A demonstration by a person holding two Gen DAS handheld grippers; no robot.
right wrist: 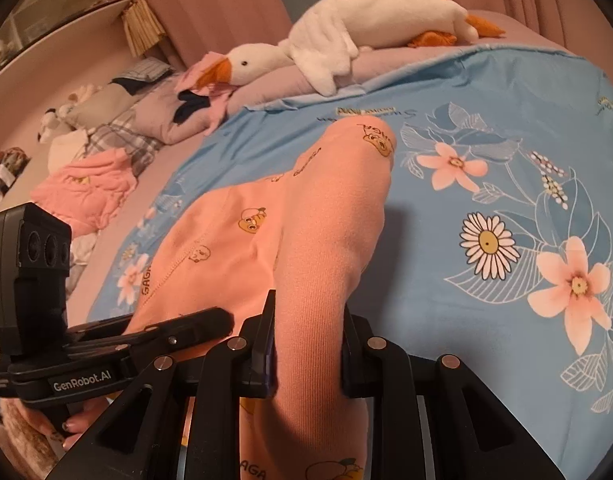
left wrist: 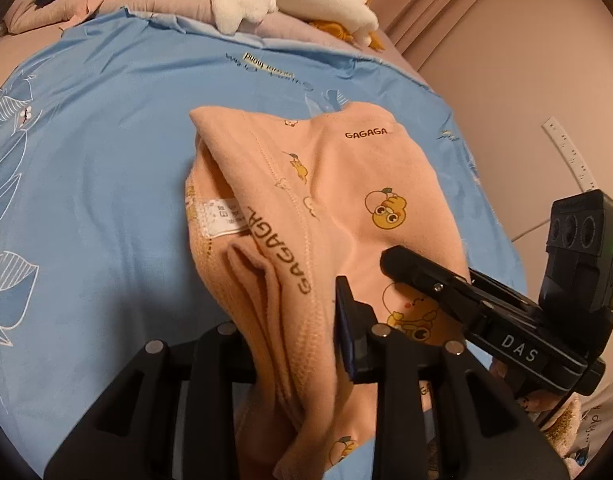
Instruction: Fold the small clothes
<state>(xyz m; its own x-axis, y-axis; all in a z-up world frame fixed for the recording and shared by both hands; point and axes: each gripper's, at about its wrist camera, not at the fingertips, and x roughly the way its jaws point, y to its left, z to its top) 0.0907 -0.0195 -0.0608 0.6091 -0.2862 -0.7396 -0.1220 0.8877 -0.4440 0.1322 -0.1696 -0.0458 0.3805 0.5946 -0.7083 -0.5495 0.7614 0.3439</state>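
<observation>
A small peach garment (left wrist: pixel 330 200) printed with yellow ducks and "GAGAGA" lies bunched on the blue floral sheet (left wrist: pixel 106 160). My left gripper (left wrist: pixel 294 344) is shut on a fold of its near edge, the cloth draped between the jaws. The right gripper (left wrist: pixel 426 276) reaches in from the right over the same garment. In the right wrist view my right gripper (right wrist: pixel 306 344) is shut on a thick fold of the peach garment (right wrist: pixel 234 240), which stretches away across the sheet (right wrist: pixel 506 160). The left gripper (right wrist: pixel 178 328) grips the cloth just to its left.
A white plush goose (right wrist: pixel 346 40) lies on pillows at the head of the bed. A pink garment (right wrist: pixel 86 192) and a heap of other clothes (right wrist: pixel 146 108) lie at the left. A pink wall (left wrist: pixel 526 60) with a ruler strip stands to the right.
</observation>
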